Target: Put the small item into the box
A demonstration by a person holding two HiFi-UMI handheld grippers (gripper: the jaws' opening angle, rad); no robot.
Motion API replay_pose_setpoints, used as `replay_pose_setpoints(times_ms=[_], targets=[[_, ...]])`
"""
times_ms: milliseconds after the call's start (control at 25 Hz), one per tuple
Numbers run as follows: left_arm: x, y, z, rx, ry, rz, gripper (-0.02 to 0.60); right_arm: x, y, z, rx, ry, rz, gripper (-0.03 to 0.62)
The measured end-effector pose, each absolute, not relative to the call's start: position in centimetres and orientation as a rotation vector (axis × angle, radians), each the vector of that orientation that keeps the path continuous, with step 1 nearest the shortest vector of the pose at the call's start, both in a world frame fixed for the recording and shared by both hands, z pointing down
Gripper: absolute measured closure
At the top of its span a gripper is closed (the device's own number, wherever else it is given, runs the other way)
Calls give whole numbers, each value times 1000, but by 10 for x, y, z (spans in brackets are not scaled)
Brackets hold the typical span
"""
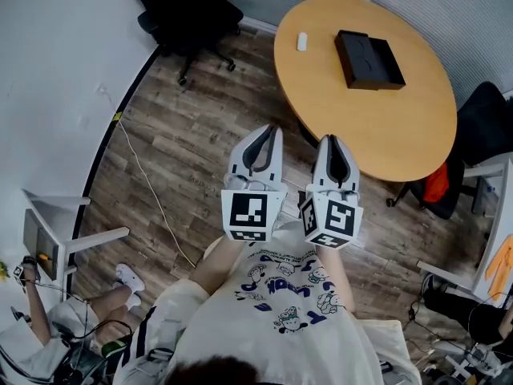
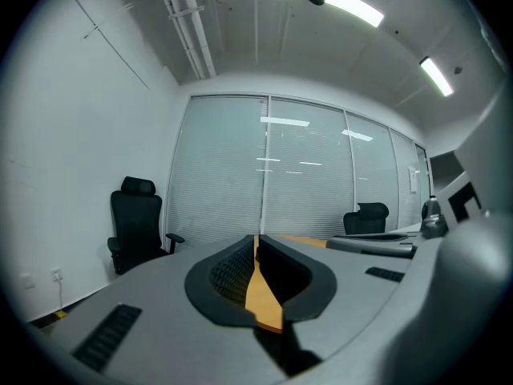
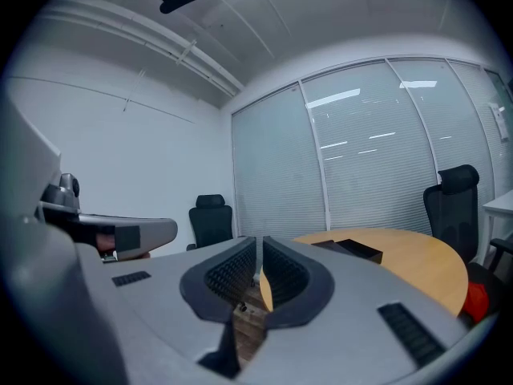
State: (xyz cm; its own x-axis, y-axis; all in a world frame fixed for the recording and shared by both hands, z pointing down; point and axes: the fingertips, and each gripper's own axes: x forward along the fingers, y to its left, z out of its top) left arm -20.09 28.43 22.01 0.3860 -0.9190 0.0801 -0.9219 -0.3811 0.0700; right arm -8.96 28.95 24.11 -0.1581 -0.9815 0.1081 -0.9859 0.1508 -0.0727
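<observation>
Since neither tool holds anything and both are short of the table, I judge that the step in hand is the approach, before any grasp. From the head view the left gripper (image 1: 267, 132) and the right gripper (image 1: 333, 141) are held side by side in front of the person, both pointing toward the round tabletop (image 1: 401, 127). The left one hangs over the wooden floor (image 1: 184, 135), and the tip of the right one is just at the near edge of the tabletop.

In the left gripper view the jaws of the left gripper (image 2: 258, 241) are pressed together with nothing between them; only a thin strip of the table shows behind them. In the right gripper view the jaws of the right gripper (image 3: 260, 245) are also together and empty, and the box (image 3: 354, 251) shows ahead of them.

The small white item (image 1: 301, 42) lies near the far left edge of the tabletop. The dark box (image 1: 369, 59) stands near it, further in from that edge, and the two do not touch. The box seems open at the top, but I cannot tell this for sure.

The next move, as I judge it, calls for bringing one gripper forward over the tabletop to the item, opening its jaws, setting them around the item and closing. The item is small and low, so the jaws must come down close to the surface.
</observation>
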Motion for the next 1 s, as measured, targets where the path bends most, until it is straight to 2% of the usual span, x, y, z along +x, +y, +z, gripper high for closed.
replay_pose_setpoints(times_ms=[1000], targets=[[-204, 210, 250, 2522, -1583, 108, 551, -84, 224, 266, 2093, -2255, 292, 549]])
